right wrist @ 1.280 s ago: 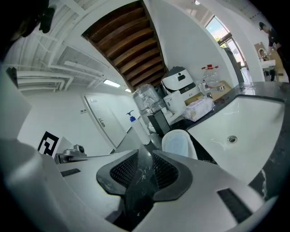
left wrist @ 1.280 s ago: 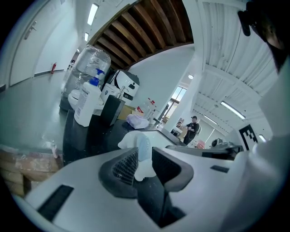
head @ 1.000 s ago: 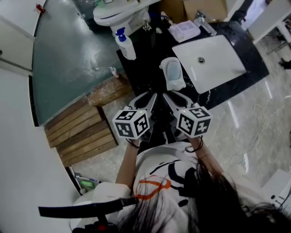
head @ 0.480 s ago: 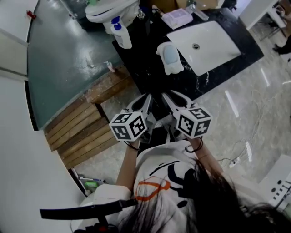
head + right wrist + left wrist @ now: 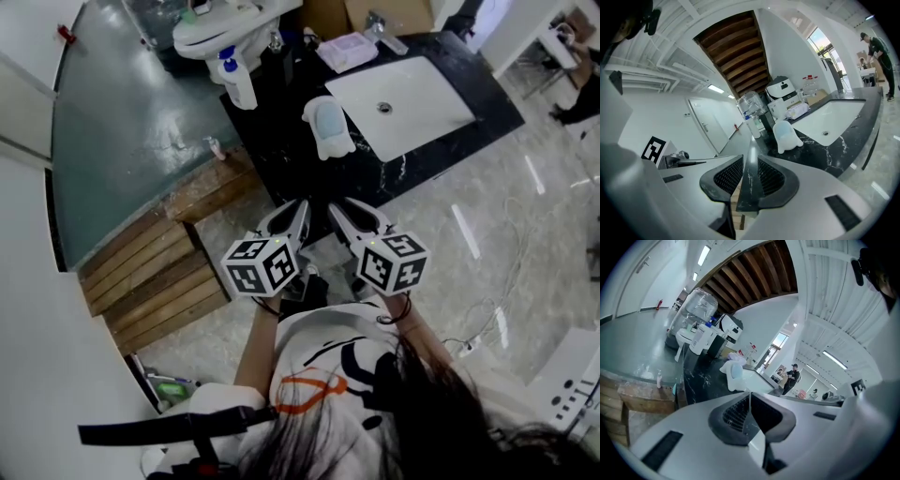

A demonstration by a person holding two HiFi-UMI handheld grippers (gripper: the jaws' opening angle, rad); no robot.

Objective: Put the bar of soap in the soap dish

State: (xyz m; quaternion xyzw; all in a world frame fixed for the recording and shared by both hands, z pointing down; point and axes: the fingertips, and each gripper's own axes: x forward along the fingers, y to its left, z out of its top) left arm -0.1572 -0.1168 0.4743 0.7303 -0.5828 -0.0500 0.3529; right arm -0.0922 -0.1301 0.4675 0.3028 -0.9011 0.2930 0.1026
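Low and left of centre in the head view, held the left gripper [image 5: 297, 214] clenched, pads pressed together on nothing, well apart from the black counter [image 5: 300, 169]; higher up, toward the counter's left end, saw a pump bottle [image 5: 240, 84] standing upright; just right of that, in the upper middle of the frame, found the soap dish [image 5: 336, 150] resting on the counter with the pale blue bar of soap [image 5: 328, 118] lying inside it, touched by neither tool; low and right of centre, held the right gripper [image 5: 339, 212] released, pads a little apart, with only the counter showing through the gap; at upper right, noted the white sink [image 5: 403, 98] just beside the dish. Judged the task done as far as could be told, with soap seated in the dish and nothing carried; saw no step left, though could not tell from so small a view whether the bar sat level.
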